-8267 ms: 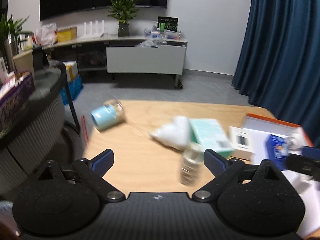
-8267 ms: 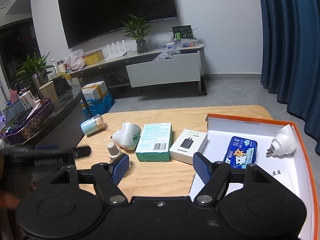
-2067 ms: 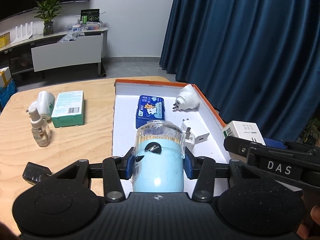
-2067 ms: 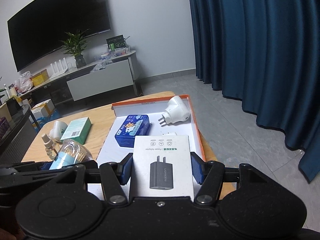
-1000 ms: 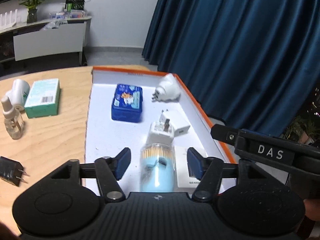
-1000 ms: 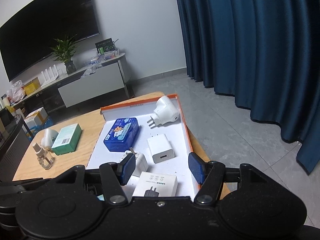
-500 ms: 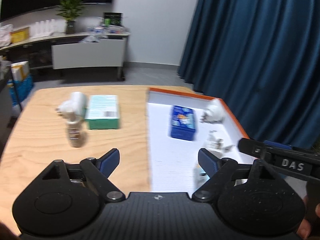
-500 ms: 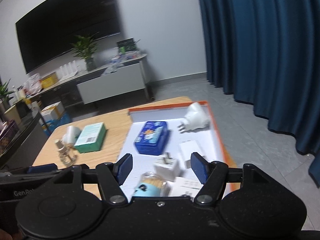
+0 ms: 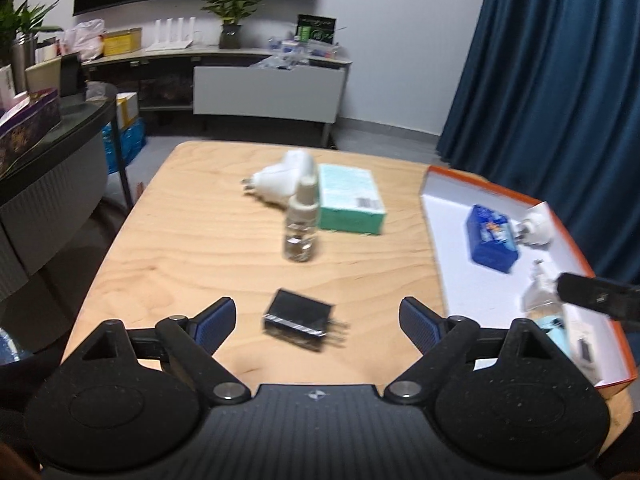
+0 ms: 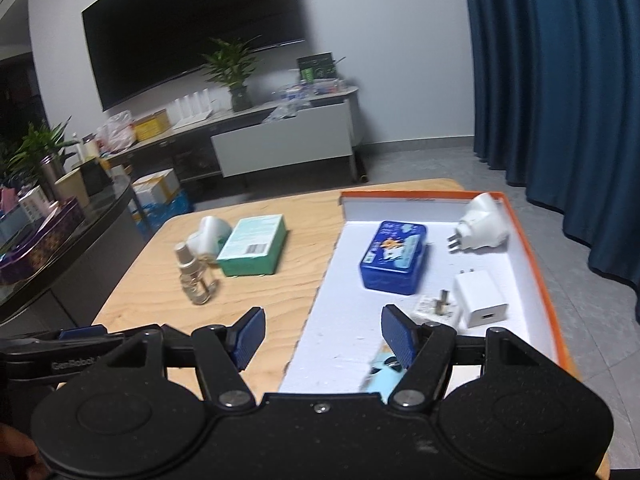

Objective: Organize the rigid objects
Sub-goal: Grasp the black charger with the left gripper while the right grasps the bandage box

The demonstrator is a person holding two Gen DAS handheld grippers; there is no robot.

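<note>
My left gripper (image 9: 318, 318) hangs over the wooden table with its jaws opening. A black charger (image 9: 298, 324) lies on the table between its fingers, untouched by the pads. Further off stand a small spray bottle (image 9: 302, 226), a green box (image 9: 348, 196) and a white plug-in device (image 9: 280, 176). My right gripper (image 10: 322, 336) is open and empty over the left edge of the orange-rimmed tray (image 10: 536, 264). The tray holds a blue tin (image 10: 394, 258), a white adapter (image 10: 482, 228), a white USB charger (image 10: 478, 302), a small plug (image 10: 434, 306), a light blue toothpick jar (image 9: 548, 316) and a white charger box (image 9: 584, 350).
A dark round-edged side table (image 9: 48, 152) with boxes stands close on the left. A low TV console (image 9: 272, 88) with a plant lines the back wall. Blue curtains (image 9: 560, 80) hang to the right of the tray.
Left gripper let go of the toothpick jar in the tray and swung left over the black charger. Right gripper released the white charger box in the tray and turned left, jaws wider.
</note>
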